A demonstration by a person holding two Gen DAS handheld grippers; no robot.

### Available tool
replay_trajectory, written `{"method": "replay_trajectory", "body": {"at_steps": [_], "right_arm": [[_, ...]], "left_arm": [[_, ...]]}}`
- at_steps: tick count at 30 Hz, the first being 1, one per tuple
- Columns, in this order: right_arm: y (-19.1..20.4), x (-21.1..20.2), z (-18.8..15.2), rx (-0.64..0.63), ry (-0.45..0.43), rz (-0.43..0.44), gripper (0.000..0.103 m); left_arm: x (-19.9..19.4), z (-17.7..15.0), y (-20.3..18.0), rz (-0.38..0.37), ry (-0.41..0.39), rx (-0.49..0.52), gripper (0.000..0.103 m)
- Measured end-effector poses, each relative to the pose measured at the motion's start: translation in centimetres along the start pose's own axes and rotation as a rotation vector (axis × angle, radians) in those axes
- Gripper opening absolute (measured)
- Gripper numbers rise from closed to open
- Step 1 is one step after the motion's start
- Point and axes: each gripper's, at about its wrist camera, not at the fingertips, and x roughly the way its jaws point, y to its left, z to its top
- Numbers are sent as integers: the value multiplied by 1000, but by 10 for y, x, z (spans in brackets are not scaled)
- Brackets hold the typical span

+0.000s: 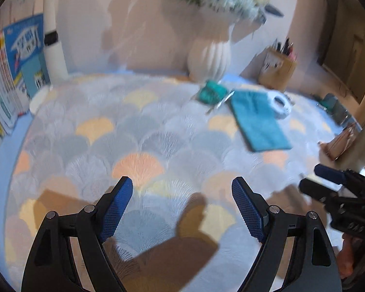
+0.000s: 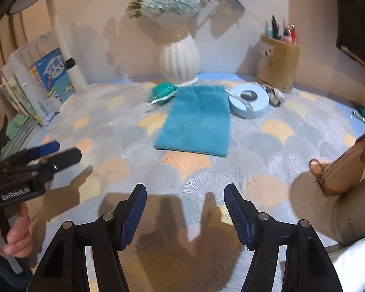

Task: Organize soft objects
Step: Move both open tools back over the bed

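A teal drawstring pouch lies flat on the patterned tablecloth; it also shows in the left wrist view. A green soft bundle in clear wrap lies left of it, also in the left wrist view. A patterned scrunchie lies by the pen pot. My right gripper is open and empty, well short of the pouch. My left gripper is open and empty over bare cloth. Each gripper shows in the other's view, the left and the right.
A white vase with flowers stands behind the pouch. A light blue ring-shaped box lies right of the pouch. A burlap pen pot stands at back right. Books lean at the left. A tan handbag sits at the right.
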Motion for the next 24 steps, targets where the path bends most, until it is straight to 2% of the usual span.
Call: {"method": "replay_trajectory", "body": {"at_steps": [4, 9, 12, 17, 19, 21, 23, 24], "right_arm": [[-13, 11, -7, 54, -2, 9, 64], [-18, 11, -8, 80, -5, 31, 67], [-21, 12, -9, 98, 3, 33, 69], [-29, 10, -8, 157, 13, 40, 79], [-30, 14, -5, 202, 87, 101, 80], [-25, 13, 4, 207, 128, 158, 80], [-22, 13, 22, 212, 151, 160, 83], [-23, 15, 29, 220, 156, 148, 85]], "left_arm": [[13, -2, 4, 8, 43, -14, 83], [10, -5, 7, -8, 38, -31, 83], [12, -6, 3, 19, 39, -12, 83], [2, -2, -1, 76, 49, 14, 83], [-15, 11, -7, 109, 55, 50, 82], [-35, 33, -17, 125, 20, 113, 83], [-47, 55, -23, 112, -29, 140, 83], [-49, 71, -25, 78, -62, 148, 83]]}}
